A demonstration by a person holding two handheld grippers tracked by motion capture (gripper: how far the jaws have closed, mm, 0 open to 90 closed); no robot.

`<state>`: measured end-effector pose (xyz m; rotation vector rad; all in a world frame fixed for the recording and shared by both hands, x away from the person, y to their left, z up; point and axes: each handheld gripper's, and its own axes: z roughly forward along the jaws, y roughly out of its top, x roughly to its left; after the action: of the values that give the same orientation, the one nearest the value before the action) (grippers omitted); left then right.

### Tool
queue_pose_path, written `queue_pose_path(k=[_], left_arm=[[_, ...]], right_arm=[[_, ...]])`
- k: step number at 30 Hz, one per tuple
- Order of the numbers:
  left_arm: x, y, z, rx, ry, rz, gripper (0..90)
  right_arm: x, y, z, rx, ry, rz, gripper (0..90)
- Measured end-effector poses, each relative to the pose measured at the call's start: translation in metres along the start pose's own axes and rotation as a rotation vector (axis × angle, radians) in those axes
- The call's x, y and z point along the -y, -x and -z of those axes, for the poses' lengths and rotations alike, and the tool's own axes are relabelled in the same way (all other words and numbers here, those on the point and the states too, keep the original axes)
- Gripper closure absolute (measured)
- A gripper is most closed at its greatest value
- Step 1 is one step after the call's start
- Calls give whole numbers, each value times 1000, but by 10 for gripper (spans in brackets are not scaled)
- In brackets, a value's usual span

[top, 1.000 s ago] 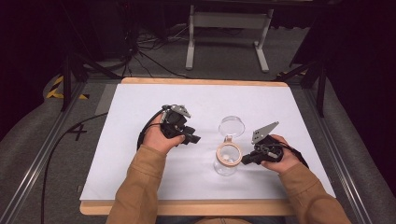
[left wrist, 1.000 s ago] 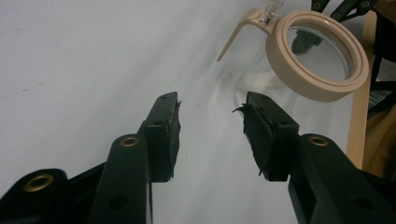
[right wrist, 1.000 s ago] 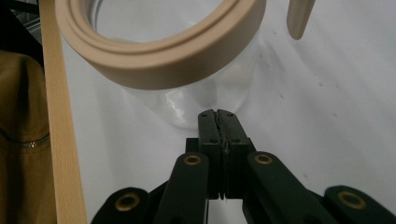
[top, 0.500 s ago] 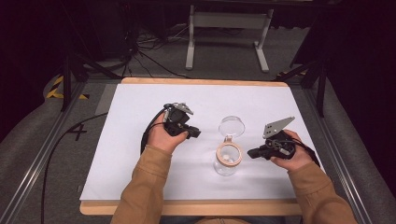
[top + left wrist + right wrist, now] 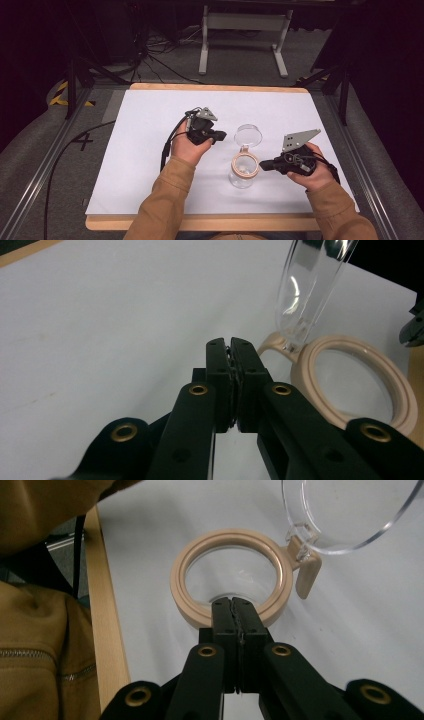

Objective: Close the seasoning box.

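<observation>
A clear jar point(image 5: 242, 175) with a beige rim point(image 5: 245, 166) stands mid-table, its clear hinged lid point(image 5: 248, 135) swung open toward the far side. My left gripper point(image 5: 220, 135) is shut and holds nothing, its tips just left of the lid. In the left gripper view the shut gripper point(image 5: 230, 342) points past the rim point(image 5: 305, 370) and the lid point(image 5: 312, 285). My right gripper point(image 5: 263, 165) is also shut and holds nothing, close to the rim's right side. The right gripper view has the gripper point(image 5: 233, 601) overlapping the near edge of the rim point(image 5: 180, 580), with the lid point(image 5: 345, 515) beyond.
A white sheet point(image 5: 150, 150) covers the wooden board point(image 5: 200, 222). Tan sleeves point(image 5: 165, 200) come in from the near edge. Cables and a metal stand's legs point(image 5: 240, 45) lie on the floor beyond the table.
The right hand has drawn back a little to the right of the jar. The left gripper has shifted slightly toward the lid. The jar has stayed put with its lid open.
</observation>
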<state>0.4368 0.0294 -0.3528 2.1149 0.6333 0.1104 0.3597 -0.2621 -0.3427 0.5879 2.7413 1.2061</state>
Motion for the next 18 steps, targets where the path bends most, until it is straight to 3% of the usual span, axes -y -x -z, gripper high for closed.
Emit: queue_pose_path(k=[5, 13, 18], left_arm=[[-2, 2, -7, 19, 31, 6, 856], [-3, 6, -14, 18, 90, -12, 849], [-3, 7, -11, 28, 87, -24, 849]], right_arm=[[4, -2, 0, 19, 87, -39, 898], [8, -1, 1, 35, 138, -65, 899], [8, 2, 3, 28, 194, -112, 899]])
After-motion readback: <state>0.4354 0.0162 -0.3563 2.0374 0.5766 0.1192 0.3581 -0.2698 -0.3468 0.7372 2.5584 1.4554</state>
